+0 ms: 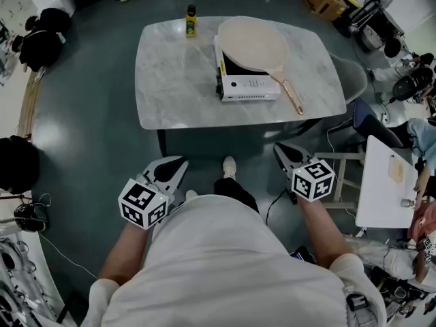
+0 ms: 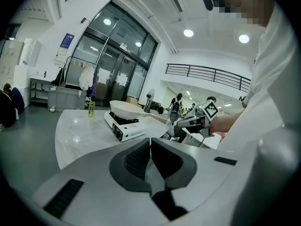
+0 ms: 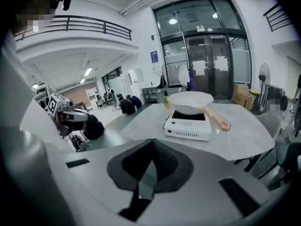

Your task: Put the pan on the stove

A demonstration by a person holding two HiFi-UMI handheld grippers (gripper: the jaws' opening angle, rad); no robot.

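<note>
Head view — one pan (image 1: 253, 44) atop one stove (image 1: 248, 87).

The pan (image 1: 253, 44) is sitting on the stove (image 1: 248, 87), which is resting right of centre on the table (image 1: 177, 80). A bottle (image 1: 191, 22) is standing at the far edge, left of the stove. The left gripper (image 1: 176, 165) and right gripper (image 1: 285, 152) are hanging on the table's near side, well apart

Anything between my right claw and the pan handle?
Nothing visible. Only bare table lies between the right claw and the pan, which already sits on the stove. The bottle stands clear at the far edge.
</note>
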